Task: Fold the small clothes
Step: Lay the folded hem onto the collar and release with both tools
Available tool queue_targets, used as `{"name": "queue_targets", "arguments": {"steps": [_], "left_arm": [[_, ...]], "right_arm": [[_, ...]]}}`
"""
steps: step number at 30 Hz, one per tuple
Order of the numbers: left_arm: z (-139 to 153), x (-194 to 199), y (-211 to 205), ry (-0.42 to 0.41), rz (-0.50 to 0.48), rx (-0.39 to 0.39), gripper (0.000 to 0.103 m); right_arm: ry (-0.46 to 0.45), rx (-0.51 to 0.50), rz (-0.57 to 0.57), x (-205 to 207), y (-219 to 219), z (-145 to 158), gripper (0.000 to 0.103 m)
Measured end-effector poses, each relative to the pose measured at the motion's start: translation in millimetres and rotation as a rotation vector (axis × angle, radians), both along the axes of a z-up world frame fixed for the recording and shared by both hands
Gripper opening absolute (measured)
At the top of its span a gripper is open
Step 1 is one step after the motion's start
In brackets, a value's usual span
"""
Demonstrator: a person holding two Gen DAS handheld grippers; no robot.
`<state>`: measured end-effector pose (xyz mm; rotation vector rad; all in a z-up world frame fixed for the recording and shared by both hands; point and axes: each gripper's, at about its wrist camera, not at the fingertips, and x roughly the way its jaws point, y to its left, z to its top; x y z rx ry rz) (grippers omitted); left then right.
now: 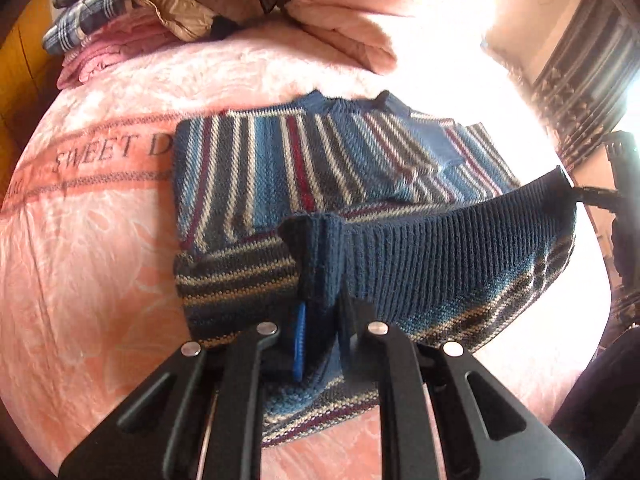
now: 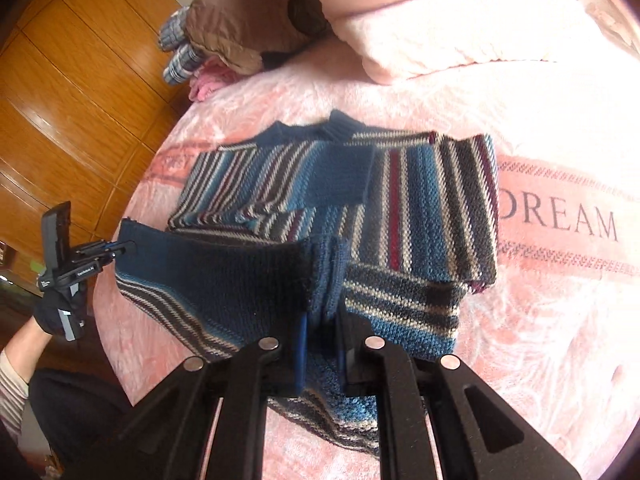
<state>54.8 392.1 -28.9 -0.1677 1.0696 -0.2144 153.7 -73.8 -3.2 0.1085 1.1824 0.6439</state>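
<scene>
While both jaws clamp sweater (image 1: 280, 168) hem, pillow (image 1: 344, 20), piled clothes (image 1: 120, 12) beyond.

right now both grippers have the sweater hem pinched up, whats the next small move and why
Probably carry the ribbed hem forward toward the collar and lay it down. The left gripper and right gripper each clamp an end of it, raised, while the sweater lies with its sleeves already folded in.

The striped sweater (image 1: 280, 168) is coarse ribbed knit, the pink blanket (image 1: 100, 240) soft plush, the wardrobe (image 2: 80, 80) glossy wood.
</scene>
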Motion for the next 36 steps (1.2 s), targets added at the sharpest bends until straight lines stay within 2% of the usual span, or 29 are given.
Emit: {"name": "queue_targets", "arguments": {"steps": [6,10,13,17,21,29,33,35,36], "left_arm": [[28.1,42.6,2.4,-0.094,0.076,-0.005,0.011],[33.5,81.3,2.4,-0.134,0.118,0.017,0.011],[29.1,113.4,3.3,-0.15,0.15,0.041,0.011],[14.8,151.9,3.4,-0.157,0.197,0.064,0.009],[-19.5,180.8,-4.5,-0.104,0.203,0.121,0.009],[-81.7,202.0,-3.7,-0.02,0.226,0.137,0.01],[-99.1,205.8,0.5,0.011,0.251,0.151,0.017],[-103.8,206.2,4.5,0.016,0.274,0.143,0.023],[-103.9,205.0,6.1,0.013,0.286,0.133,0.025]], "right_arm": [[-0.063,0.01,-0.035,32.2,7.9,38.6,0.011],[-0.082,-0.011,-0.071,70.5,20.5,44.9,0.011],[-0.08,-0.027,-0.105,99.6,28.7,38.4,0.011],[-0.067,-0.058,-0.147,139.0,37.1,18.3,0.011],[-0.026,-0.107,-0.171,170.0,46.6,-17.3,0.011],[0.05,-0.162,-0.197,192.9,49.8,-79.5,0.011],[0.066,-0.181,-0.215,199.3,49.6,-99.3,0.013],[0.072,-0.213,-0.229,200.4,50.6,-108.8,0.021],[0.073,-0.229,-0.233,200.3,50.5,-113.7,0.021]]}}
